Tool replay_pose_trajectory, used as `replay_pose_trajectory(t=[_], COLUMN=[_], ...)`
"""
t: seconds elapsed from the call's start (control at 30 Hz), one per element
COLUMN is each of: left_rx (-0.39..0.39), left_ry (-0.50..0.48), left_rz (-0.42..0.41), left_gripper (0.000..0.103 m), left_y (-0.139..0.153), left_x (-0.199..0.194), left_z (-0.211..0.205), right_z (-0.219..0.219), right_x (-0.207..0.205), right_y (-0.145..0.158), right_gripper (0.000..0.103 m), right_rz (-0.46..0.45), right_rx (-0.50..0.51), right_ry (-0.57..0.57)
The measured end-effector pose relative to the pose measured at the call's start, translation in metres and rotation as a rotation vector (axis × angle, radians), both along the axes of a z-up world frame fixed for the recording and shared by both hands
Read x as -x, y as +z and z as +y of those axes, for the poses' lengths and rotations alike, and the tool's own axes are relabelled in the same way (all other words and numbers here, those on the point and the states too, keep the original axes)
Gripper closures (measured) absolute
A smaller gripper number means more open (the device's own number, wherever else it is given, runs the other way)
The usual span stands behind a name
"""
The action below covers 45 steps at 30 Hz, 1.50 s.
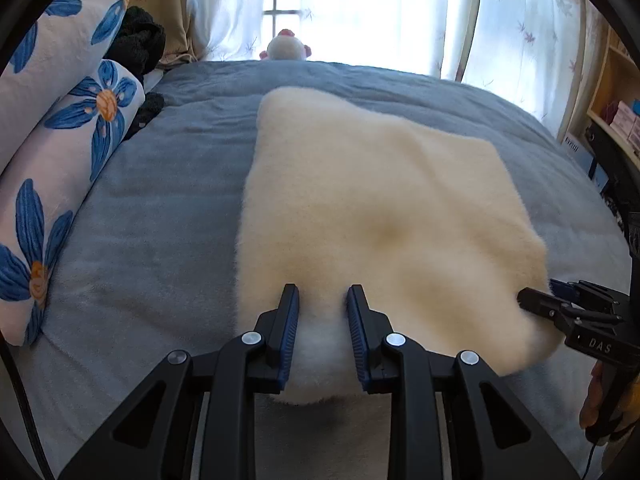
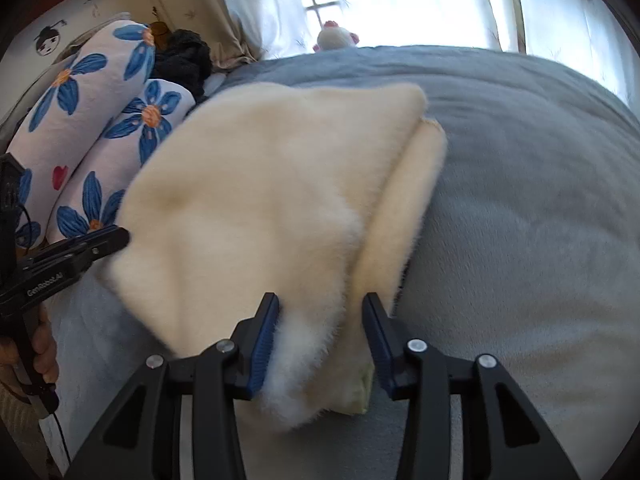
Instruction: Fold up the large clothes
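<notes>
1. Two grippers at the near edge of the cream fleece garment (image 1: 380,208), which lies folded on the grey-blue bedspread (image 1: 160,208); both point down and forward at it.
2. Left gripper (image 1: 322,300): jaws narrow, near hem of the fleece bunched between the blue pads. Pads look pressed into the pile, so it grips the hem.
3. Right gripper (image 2: 322,308): jaws about half wide, the layered near corner of the fleece sits between them. Left pad touches the fluff; right pad stands just beside the fabric, contact unclear.
4. Person's hand (image 2: 40,352) wraps the left gripper's handle in the right wrist view.
5. Writing: "DAS" on the right gripper body seen from the left wrist; "GenRobot.AI" on the left gripper body, partly blurred.
6. Flower-print pillows (image 1: 60,128) line the bed's left side; wooden shelf (image 1: 616,92) at right holds boxes, labels unreadable.
</notes>
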<state>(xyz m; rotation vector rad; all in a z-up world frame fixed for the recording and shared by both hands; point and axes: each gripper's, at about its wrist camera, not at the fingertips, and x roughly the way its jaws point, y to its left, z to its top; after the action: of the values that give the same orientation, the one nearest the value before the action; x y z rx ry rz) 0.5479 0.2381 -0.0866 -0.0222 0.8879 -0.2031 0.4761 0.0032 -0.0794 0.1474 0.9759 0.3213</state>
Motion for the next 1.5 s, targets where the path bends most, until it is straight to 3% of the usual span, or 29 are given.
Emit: replay_pose_trajectory(t=[0.07,0.17,0.47,0.6,0.7,0.77,0.97,1.17,1.27,1.33,1.5], left_rx=[-0.029,-0.058,-0.038,-0.071,-0.103,-0.121,-0.141,-0.093,-0.059,-0.040,-0.016], left_ry=[0.004,0.007,0.053,0.074,0.065,0.060,0.039,0.049,0.055,0.062,0.103], left_rz=[0.008,0.005,0.018,0.036,0.026,-0.001,-0.081,-0.137,-0.169,-0.182,-0.187], left_gripper=[0.078,0.078,0.078,0.067,0.048,0.029,0.012,0.010,0.010,0.008,0.007], left_y=[-0.004,-0.007,0.001,0.015,0.036,0.057,0.129,0.194,0.219,0.228,0.228], left_x=[-0.002,-0.003,0.003,0.019,0.043,0.066,0.135,0.208,0.246,0.270,0.335], left_z=[-0.002,-0.004,-0.004,-0.012,-0.021,-0.029,-0.052,-0.072,-0.081,-0.087,-0.104], right_z=[-0.011,-0.012,-0.011,-0.020,-0.030,-0.037,-0.059,-0.083,-0.096,-0.102,-0.112], right_x=[0.001,0.004,0.012,0.028,0.048,0.064,0.131,0.211,0.251,0.270,0.316], right_y=[-0.008,-0.011,0.001,0.020,0.041,0.058,0.133,0.209,0.241,0.252,0.250], right_gripper=[0.061,0.061,0.061,0.059,0.059,0.059,0.059,0.058,0.049,0.041,0.037], right_rz=[0.014,0.005,0.037,0.079,0.106,0.106,0.068,-0.014,-0.069,-0.099,-0.112], right_rx=[-0.051,-0.047,-0.029,-0.050,-0.063,-0.059,-0.038,-0.030,-0.024,-0.014,0.046], right_ry=[-0.009,-0.005,-0.029,-0.052,-0.060,-0.063,-0.065,-0.058,-0.061,-0.069,-0.097])
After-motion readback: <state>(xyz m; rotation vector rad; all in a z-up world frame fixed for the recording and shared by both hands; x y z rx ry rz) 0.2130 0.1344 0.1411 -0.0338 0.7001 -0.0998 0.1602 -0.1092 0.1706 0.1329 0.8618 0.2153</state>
